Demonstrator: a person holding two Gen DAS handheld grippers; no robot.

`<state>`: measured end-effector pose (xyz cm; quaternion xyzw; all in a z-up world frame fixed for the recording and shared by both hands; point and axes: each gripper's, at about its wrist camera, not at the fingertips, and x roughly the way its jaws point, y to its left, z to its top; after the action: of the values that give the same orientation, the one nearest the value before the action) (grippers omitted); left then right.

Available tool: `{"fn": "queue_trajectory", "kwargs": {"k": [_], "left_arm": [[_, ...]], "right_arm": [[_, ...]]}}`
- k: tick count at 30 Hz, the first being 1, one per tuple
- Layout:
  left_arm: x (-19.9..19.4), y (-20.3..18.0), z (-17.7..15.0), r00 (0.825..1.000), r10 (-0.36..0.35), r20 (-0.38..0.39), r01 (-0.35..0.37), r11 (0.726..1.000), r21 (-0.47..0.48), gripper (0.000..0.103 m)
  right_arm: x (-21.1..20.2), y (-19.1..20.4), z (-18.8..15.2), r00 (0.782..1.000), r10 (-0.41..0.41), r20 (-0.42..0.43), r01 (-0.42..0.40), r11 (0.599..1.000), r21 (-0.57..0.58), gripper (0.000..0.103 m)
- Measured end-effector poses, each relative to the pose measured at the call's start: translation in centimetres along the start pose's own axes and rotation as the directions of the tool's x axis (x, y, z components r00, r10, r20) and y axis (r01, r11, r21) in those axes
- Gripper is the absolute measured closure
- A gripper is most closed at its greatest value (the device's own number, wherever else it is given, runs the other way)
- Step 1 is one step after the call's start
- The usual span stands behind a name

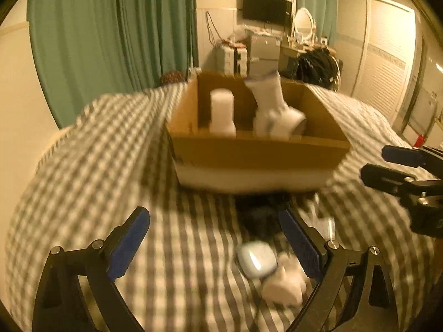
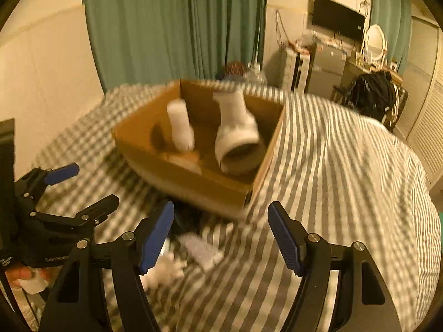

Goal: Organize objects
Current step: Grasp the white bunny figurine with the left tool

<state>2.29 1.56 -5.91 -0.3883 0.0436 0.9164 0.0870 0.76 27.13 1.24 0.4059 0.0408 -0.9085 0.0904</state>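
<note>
An open cardboard box (image 1: 257,152) (image 2: 193,177) sits on the checked bed. In it stand a white cylinder (image 1: 221,114) (image 2: 180,128) and a white sock-like tube (image 1: 277,113) (image 2: 238,135). In front of the box lie a dark cloth (image 1: 263,210) (image 2: 185,218), a pale blue case (image 1: 256,258), a white fluffy thing (image 1: 285,286) (image 2: 166,272) and a clear packet (image 2: 202,250). My left gripper (image 1: 214,244) (image 2: 85,185) is open and empty above the bed. My right gripper (image 2: 221,239) (image 1: 384,163) is open and empty near the box's front corner.
The checked bedcover (image 1: 91,171) (image 2: 346,171) slopes off at the left and right. Green curtains (image 1: 110,33) hang behind. A TV (image 1: 267,8), a mirror, a small fridge and a chair with dark clothes (image 1: 318,65) stand at the far wall.
</note>
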Motion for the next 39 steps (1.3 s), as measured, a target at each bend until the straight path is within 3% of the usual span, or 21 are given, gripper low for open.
{"fn": "queue_trajectory", "kwargs": {"k": [5, 10, 15, 16, 18, 20, 23, 28, 32, 39], "left_arm": [[-0.1, -1.9, -2.9, 0.998, -0.026, -0.050, 0.027, 0.999, 0.030, 0.005], [0.9, -4.3, -4.9, 0.992, -0.074, -0.102, 0.082, 0.994, 0.076, 0.005], [3.7, -5.8, -6.1, 0.974, -0.117, -0.193, 0.138, 0.985, 0.102, 0.005], [4.2, -5.9, -6.2, 0.970, -0.124, -0.208, 0.147, 0.984, 0.102, 0.007], [4.9, -6.2, -6.4, 0.962, -0.144, -0.232, 0.171, 0.980, 0.102, 0.030], [5.2, -6.4, -6.5, 0.948, -0.191, -0.253, 0.220, 0.971, 0.090, 0.045], [4.7, -6.4, -6.4, 0.950, -0.198, -0.241, 0.225, 0.971, 0.087, 0.045], [1.2, -4.9, -5.1, 0.971, -0.197, -0.136, 0.206, 0.977, 0.054, 0.045], [-1.4, -2.6, -3.0, 0.996, -0.087, -0.026, 0.088, 0.995, 0.054, 0.045], [-0.7, 1.3, -2.0, 0.999, 0.032, -0.013, -0.032, 0.999, -0.001, 0.045]], "right_arm": [[1.1, 0.3, -2.4, 0.998, -0.023, -0.065, 0.024, 1.000, 0.014, 0.033], [1.2, 0.6, -2.9, 0.996, -0.059, -0.064, 0.059, 0.998, 0.007, 0.033], [1.6, 0.5, -3.1, 0.995, -0.062, -0.084, 0.064, 0.997, 0.029, 0.033], [1.7, 0.4, -3.1, 0.994, -0.062, -0.087, 0.065, 0.997, 0.034, 0.033], [1.8, 0.3, -3.1, 0.994, -0.062, -0.091, 0.066, 0.997, 0.039, 0.033], [1.8, 0.3, -3.1, 0.994, -0.063, -0.093, 0.067, 0.997, 0.041, 0.033], [1.9, 0.3, -3.1, 0.993, -0.065, -0.098, 0.069, 0.997, 0.042, 0.033], [1.9, 0.3, -3.0, 0.993, -0.062, -0.099, 0.067, 0.997, 0.045, 0.033], [2.5, 0.8, -3.0, 0.993, -0.050, -0.110, 0.054, 0.998, 0.031, 0.033], [5.4, 2.9, -2.1, 0.984, 0.022, -0.176, -0.024, 1.000, -0.009, 0.033]]}}
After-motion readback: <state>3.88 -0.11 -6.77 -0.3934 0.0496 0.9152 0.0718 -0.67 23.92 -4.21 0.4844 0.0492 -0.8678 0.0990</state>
